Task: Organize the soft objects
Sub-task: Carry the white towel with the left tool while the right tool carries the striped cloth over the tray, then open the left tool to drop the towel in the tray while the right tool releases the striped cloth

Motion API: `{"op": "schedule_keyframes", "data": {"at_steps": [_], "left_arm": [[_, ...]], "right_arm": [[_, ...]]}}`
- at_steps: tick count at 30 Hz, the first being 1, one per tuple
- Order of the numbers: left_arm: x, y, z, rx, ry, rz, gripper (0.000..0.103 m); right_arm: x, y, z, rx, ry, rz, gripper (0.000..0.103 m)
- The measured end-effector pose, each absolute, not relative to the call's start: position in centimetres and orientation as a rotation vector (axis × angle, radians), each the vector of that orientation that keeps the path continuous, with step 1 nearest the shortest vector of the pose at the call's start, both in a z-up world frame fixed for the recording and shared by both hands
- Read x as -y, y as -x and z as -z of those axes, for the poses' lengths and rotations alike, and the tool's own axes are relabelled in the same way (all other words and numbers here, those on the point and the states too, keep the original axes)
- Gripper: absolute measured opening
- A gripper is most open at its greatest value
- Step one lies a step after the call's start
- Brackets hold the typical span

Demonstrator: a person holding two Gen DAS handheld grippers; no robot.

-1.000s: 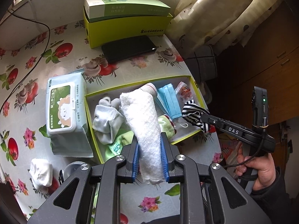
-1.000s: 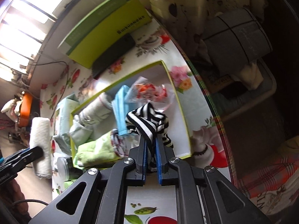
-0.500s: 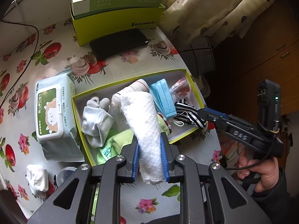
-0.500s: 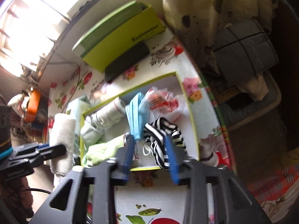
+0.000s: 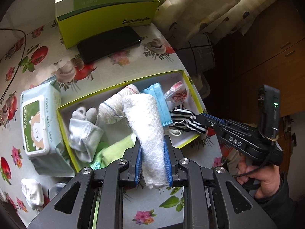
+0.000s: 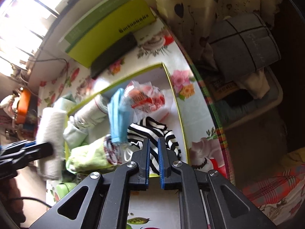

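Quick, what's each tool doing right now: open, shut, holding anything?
Left tool: closed on the rolled white towel.
Right tool: just closed further, gripping the striped cloth.

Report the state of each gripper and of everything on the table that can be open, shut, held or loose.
left gripper: jaws shut on the rolled towel.
rolled towel: held, far end over the open box.
right gripper: jaws just closing, shut on the striped cloth.
striped cloth: pinched, lying in the open box.
open box: lidless, partly filled.
wipes pack: flap closed.
phone: screen dark.
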State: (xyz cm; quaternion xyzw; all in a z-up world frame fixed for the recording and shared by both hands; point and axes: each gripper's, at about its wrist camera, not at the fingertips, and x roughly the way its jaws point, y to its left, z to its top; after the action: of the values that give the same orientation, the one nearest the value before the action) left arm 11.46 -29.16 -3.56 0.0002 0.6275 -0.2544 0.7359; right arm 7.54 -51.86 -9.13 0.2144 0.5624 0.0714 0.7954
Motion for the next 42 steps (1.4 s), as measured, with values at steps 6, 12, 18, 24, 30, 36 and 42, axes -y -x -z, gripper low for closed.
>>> {"op": "schedule_keyframes", "data": {"at_steps": [6, 12, 18, 24, 30, 36, 42], "left_arm": [[31.0, -12.7, 5.1, -1.393, -0.01, 0.573, 0.021], [32.1, -13.6, 6.9, -1.441, -0.03, 0.579, 0.021], [33.2, -14.3, 8.7, -1.499, 0.01, 0.566, 0.021], [35.8, -14.8, 8.9, -1.481, -0.022, 0.613, 0.021], [37.3, -15.7, 10.3, -1.487, -0.014, 0.631, 0.021], [38.5, -16.5, 10.2, -1.456, 0.005, 0.684, 0.021], [38.2, -16.6, 11.0, -1.496, -0.033, 0.654, 0.038]], "right_arm": [[52.4, -6.8, 8.0, -1.181, -0.492, -0.158, 0.008], [52.4, -6.4, 8.1, -1.183, -0.516, -0.168, 0.008], [52.8, -6.3, 8.4, -1.184, -0.528, -0.159, 0.008], [53.8, -5.9, 8.3, -1.183, -0.537, -0.134, 0.008], [54.2, -5.5, 8.3, -1.182, -0.546, -0.117, 0.008], [54.3, -5.3, 8.3, -1.182, -0.553, -0.111, 0.008], [54.3, -5.5, 7.7, -1.163, -0.549, -0.115, 0.008]]}}
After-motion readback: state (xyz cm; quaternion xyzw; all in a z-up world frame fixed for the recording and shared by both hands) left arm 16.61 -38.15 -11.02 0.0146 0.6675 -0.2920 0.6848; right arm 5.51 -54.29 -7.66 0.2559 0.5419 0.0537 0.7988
